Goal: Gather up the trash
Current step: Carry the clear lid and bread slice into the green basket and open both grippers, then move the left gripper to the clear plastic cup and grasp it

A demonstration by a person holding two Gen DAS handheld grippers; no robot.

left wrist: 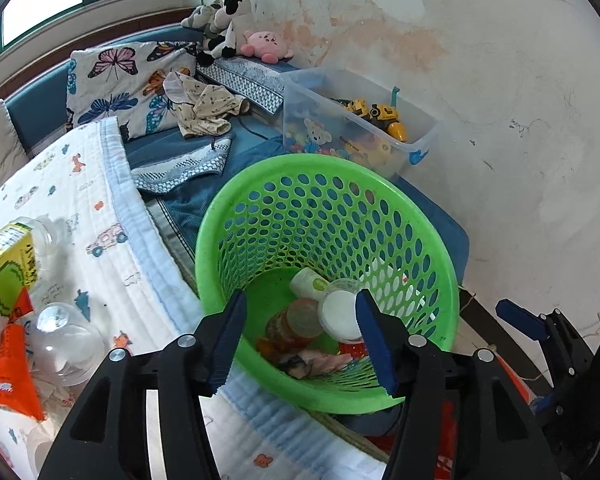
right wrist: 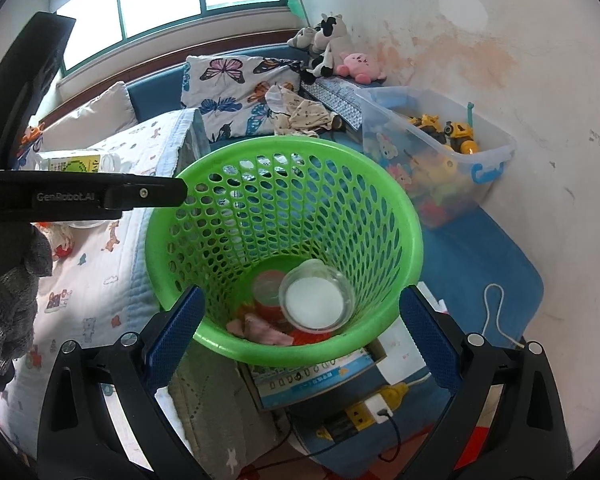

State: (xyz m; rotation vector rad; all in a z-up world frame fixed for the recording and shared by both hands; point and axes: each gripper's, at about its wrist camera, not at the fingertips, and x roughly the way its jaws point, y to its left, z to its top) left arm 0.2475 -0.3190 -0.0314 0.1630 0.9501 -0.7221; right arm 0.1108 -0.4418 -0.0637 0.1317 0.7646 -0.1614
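Trash lies at the bottom of the green perforated basket (left wrist: 328, 216), straight ahead of and below both grippers. The left gripper (left wrist: 300, 344) hangs over the basket's near rim with its jaws parted and nothing between the blue pads; past its tips a clear cup with a white base (left wrist: 340, 314) lies in the basket, beside an orange-labelled container (left wrist: 296, 320) and a pale green-labelled bottle (left wrist: 308, 282), with some pinkish wrappers (left wrist: 320, 362) nearer the gripper. No earlier view is given, so only the parted stance can be told. The right gripper (right wrist: 300, 340) is spread wide, its pads standing either side of the basket's near rim without touching it, and it holds nothing.

To the left of the left gripper, on a white quilt printed with small cars (left wrist: 100, 220), more rubbish waits: a green-and-yellow drink carton (left wrist: 4, 276), a clear plastic dome cup (left wrist: 66, 340) and an orange wrapper (left wrist: 8, 376). Ahead of the grippers, beyond the basket, a clear storage bin of toys (left wrist: 360, 120) sits against the stained wall (left wrist: 500, 120), and plush toys (left wrist: 236, 24) rest further off in the corner. Below the right gripper, a power strip (right wrist: 364, 412) lies on the floor.
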